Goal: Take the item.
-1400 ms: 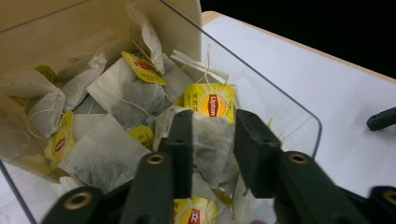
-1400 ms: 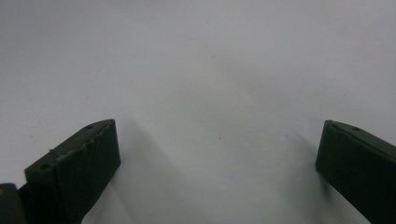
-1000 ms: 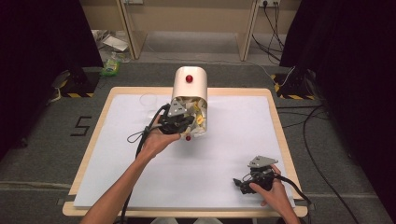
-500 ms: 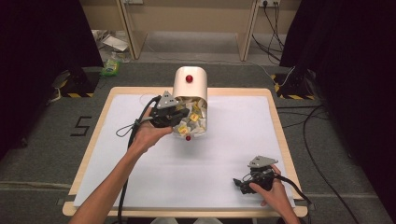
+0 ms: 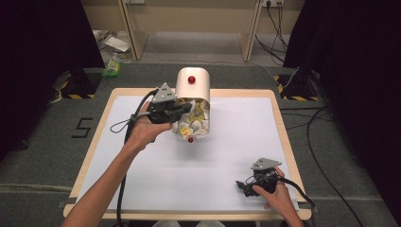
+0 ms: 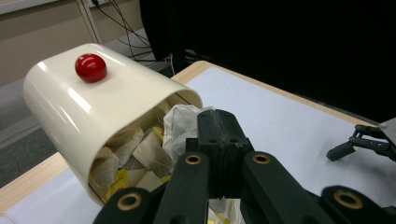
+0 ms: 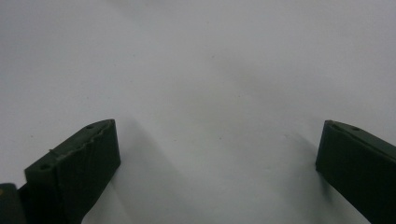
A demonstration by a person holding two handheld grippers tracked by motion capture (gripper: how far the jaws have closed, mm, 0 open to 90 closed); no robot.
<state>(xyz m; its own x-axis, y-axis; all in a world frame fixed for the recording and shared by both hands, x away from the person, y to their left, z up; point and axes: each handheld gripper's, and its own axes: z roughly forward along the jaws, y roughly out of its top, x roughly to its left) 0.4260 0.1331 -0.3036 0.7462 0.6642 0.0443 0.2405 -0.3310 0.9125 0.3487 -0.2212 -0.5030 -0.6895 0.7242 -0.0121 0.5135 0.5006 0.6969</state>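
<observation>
now one canister point(image 5: 193, 90), two grippers — left gripper point(image 5: 185, 108), right gripper point(image 5: 242, 186)

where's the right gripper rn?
In the high view the right gripper rests on the white table sheet near its front right corner, jaws open, well apart from the cream tea-bag container at the far middle.

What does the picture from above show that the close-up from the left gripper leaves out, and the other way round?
From above: the person's forearms, the floor and the whole table, with the left gripper at the mouth of the cream container. The left gripper view: its jaws shut, a tea bag just behind them, and more tea bags packed inside. Both show the container's red knob and the right gripper.
</observation>
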